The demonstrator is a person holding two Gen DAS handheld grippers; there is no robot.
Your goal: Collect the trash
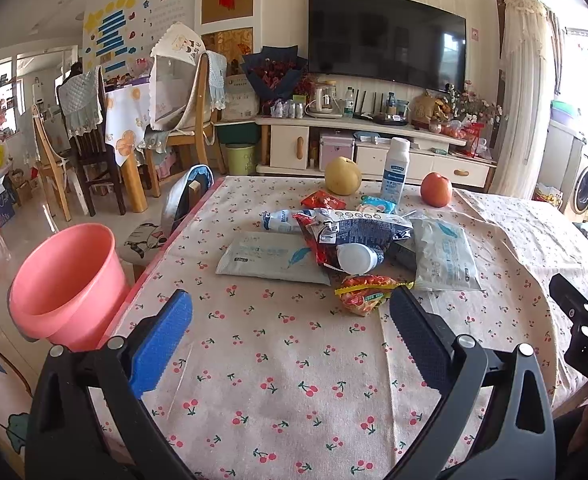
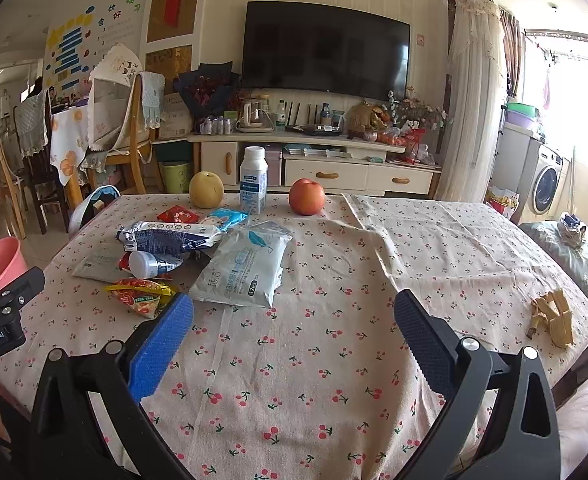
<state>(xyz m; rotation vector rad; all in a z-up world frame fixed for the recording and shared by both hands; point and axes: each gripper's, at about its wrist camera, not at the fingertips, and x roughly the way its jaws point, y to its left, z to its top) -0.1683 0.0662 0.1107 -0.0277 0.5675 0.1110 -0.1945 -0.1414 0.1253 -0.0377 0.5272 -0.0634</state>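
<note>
Nothing looks collected yet: the wrappers (image 1: 357,240) and banana peel (image 2: 553,316) lie on the surface (image 2: 313,360), the pink bin (image 1: 66,280) looks empty, and left gripper (image 1: 290,320) and right gripper (image 2: 294,320) hover spread wide, holding nothing.

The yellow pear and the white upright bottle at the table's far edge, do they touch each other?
Apart. The right wrist view shows tablecloth between the yellow pear and the white upright bottle.

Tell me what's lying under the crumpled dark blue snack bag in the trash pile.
Under the dark blue snack bag lie a toppled white bottle, a red wrapper and one corner of the flat wipes pack. Anything deeper is covered.
</note>
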